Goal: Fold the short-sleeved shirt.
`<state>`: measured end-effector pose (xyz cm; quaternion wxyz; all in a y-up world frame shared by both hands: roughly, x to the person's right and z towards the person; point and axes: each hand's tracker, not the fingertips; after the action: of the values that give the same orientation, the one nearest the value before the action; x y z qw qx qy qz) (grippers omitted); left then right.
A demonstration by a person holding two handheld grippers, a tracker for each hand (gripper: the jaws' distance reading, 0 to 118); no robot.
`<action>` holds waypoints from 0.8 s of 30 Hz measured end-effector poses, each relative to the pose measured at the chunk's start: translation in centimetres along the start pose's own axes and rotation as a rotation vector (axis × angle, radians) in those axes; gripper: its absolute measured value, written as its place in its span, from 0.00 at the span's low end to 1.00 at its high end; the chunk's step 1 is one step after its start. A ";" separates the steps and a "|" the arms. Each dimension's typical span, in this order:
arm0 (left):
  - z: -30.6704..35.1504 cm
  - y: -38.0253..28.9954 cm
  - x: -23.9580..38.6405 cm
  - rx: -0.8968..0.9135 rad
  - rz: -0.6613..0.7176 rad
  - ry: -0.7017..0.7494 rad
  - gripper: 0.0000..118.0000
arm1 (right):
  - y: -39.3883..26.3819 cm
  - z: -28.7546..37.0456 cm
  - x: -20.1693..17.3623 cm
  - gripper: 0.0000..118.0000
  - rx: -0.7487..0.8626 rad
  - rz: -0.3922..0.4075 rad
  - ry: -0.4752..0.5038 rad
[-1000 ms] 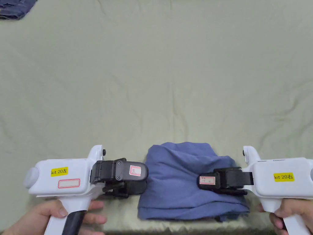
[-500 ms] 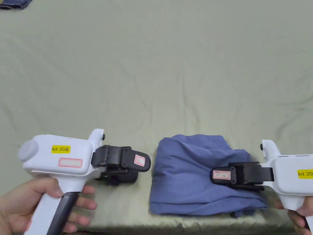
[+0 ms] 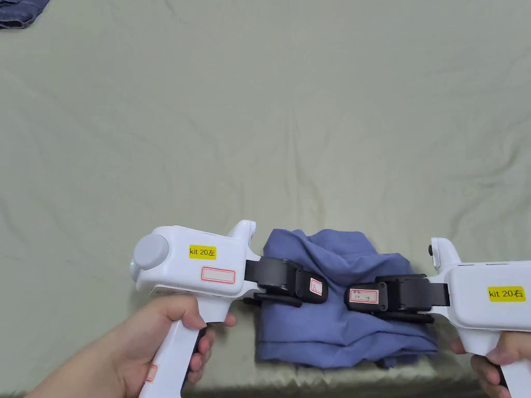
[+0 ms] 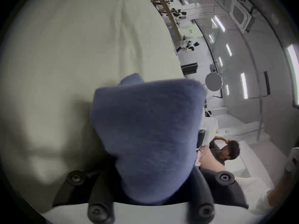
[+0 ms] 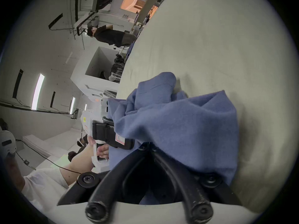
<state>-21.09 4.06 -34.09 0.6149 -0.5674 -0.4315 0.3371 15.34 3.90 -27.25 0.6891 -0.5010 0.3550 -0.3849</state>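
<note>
Item 1, nearest: left hand (image 3: 155,337) at 7 o'clock in the head view, wrapped around the white handle of the left gripper (image 3: 311,290). The black head lies on the left edge of the shirt. In the left gripper view blue cloth bulges between the two fingers and hides their tips; whether they press on it cannot be told.

Item 2: right hand (image 3: 492,363) at 4 o'clock, holding the right gripper (image 3: 358,298), whose head points toward the left gripper and rests on the shirt's right half. In the right gripper view the fingers (image 5: 186,171) converge under a fold of cloth; the tips are covered, so their state cannot be told.

Item 3: short-sleeved shirt (image 3: 337,331), blue, bunched into a loosely folded stack at 6 o'clock, close to the near edge of the surface, between and beneath both gripper heads. Upper layers are rumpled, lower edges lie roughly aligned.

Item 4: pale green sheet (image 3: 269,129), creased, covering the surface from the near edge to 12 o'clock.

Item 5, farthest: dark blue garment (image 3: 21,13), at 11 o'clock, well apart from the shirt.
</note>
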 end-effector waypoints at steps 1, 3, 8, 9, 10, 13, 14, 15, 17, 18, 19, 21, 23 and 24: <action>0.1 -0.1 0.2 0.009 -0.014 0.022 0.18 | -0.1 0.1 0.0 0.00 0.007 -0.001 0.003; 0.1 -0.4 0.6 0.011 -0.036 0.043 0.17 | -0.1 0.0 0.0 0.00 0.010 -0.001 0.001; 2.1 -0.3 2.9 0.008 -0.097 0.080 0.17 | -0.4 1.1 -1.1 0.00 0.059 0.011 0.019; 3.1 -0.3 3.6 0.007 -0.116 0.098 0.17 | -0.5 1.6 -1.4 0.00 0.074 0.012 0.022; 4.0 -0.2 4.1 0.005 -0.132 0.124 0.17 | -0.7 2.1 -1.8 0.00 0.089 0.012 0.020; 9.1 -0.1 6.1 -0.010 -0.194 0.285 0.17 | -1.4 3.8 -3.0 0.00 0.134 0.027 0.047; 10.7 -0.1 6.4 -0.009 -0.208 0.336 0.17 | -1.7 4.2 -3.3 0.00 0.146 0.033 0.057; 12.9 -0.1 6.8 -0.013 -0.214 0.396 0.17 | -2.0 4.8 -3.8 0.00 0.161 0.047 0.061; 16.6 -0.1 7.4 -0.016 -0.235 0.529 0.17 | -2.4 5.5 -4.7 0.00 0.174 0.066 0.059; 18.8 -0.1 7.5 -0.019 -0.242 0.610 0.17 | -2.7 5.8 -5.1 0.00 0.180 0.073 0.056; 20.5 -0.1 7.5 -0.018 -0.237 0.671 0.17 | -2.7 6.1 -5.2 0.00 0.183 0.080 0.056; 24.6 0.2 7.3 -0.027 -0.224 0.806 0.17 | -3.1 6.7 -5.9 0.00 0.191 0.101 0.056; 28.4 0.5 6.3 -0.025 -0.193 0.904 0.17 | -3.3 7.0 -6.5 0.00 0.197 0.116 0.058; 30.4 0.9 5.7 -0.021 -0.168 0.977 0.17 | -3.4 7.2 -6.8 0.00 0.199 0.126 0.054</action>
<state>-46.51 21.69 -34.61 0.7647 -0.6285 -0.1404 -0.0233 17.97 12.20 -21.51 0.7485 -0.3959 0.3644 -0.3875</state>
